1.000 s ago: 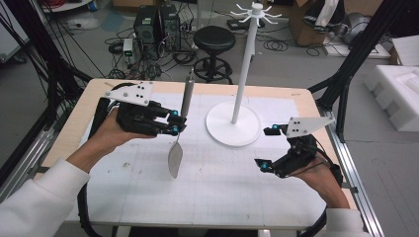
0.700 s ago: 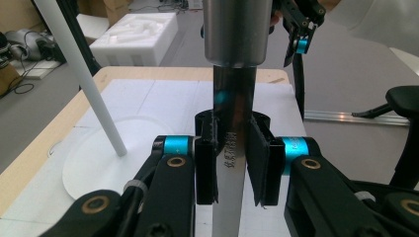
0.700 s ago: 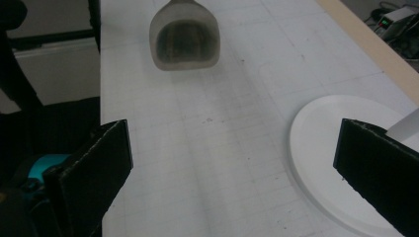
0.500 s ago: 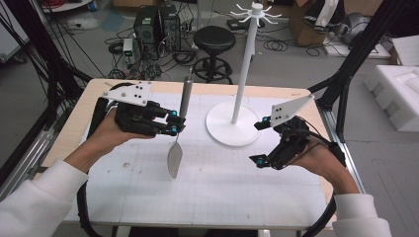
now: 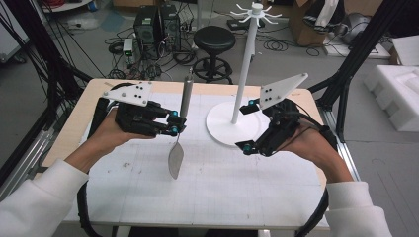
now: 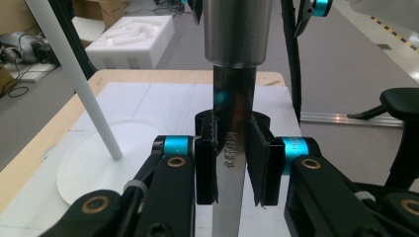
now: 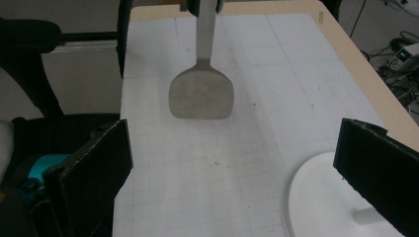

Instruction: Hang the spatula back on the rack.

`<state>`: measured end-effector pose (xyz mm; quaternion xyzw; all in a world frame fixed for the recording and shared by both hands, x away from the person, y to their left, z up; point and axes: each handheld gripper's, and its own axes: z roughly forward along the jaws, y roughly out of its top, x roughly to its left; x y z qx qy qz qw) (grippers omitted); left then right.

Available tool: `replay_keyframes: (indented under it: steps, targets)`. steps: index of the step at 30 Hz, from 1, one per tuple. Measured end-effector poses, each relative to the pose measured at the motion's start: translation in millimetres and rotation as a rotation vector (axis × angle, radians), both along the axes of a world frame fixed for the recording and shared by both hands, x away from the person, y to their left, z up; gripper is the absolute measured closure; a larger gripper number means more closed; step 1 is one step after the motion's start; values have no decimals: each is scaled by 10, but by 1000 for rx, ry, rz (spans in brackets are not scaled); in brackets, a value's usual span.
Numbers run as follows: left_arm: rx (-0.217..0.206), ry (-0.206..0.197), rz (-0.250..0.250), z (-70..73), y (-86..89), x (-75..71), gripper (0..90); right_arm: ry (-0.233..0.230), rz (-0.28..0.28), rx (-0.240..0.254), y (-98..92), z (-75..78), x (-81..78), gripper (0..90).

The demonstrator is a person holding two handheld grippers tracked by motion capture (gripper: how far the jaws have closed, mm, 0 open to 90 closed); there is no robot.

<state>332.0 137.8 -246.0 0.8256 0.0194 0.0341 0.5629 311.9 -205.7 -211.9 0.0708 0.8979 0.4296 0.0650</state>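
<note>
Between the pads of the left gripper [image 5: 174,123], a metal spatula [image 5: 179,132] is hanging clamped by its flat shank, blade down above the white mat [image 5: 217,192]. At its three o'clock, the right gripper [image 5: 249,126] is hovering with jaws spread wide and empty, beside the white rack stand [image 5: 245,74].

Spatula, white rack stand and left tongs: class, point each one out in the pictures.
Spatula [image 7: 201,96]: right gripper view, middle of its flat blade.
White rack stand [image 5: 245,74]: high view, on its upright pole.
Left tongs [image 6: 232,168]: left gripper view, midway between the fingertips.
</note>
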Motion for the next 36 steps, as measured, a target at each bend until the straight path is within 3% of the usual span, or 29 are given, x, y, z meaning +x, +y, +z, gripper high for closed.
replay_keyframes:
  steps: [11,14,36]
  targets:
    - [-12,14,-6,-16,-44,-7,751,-4,38,34,262,239,21,10]
    - [-12,14,-13,-19,-65,-15,751,-28,58,65,339,289,41,58]
    - [-13,19,-27,-37,-96,-8,751,-31,137,175,705,463,139,95]
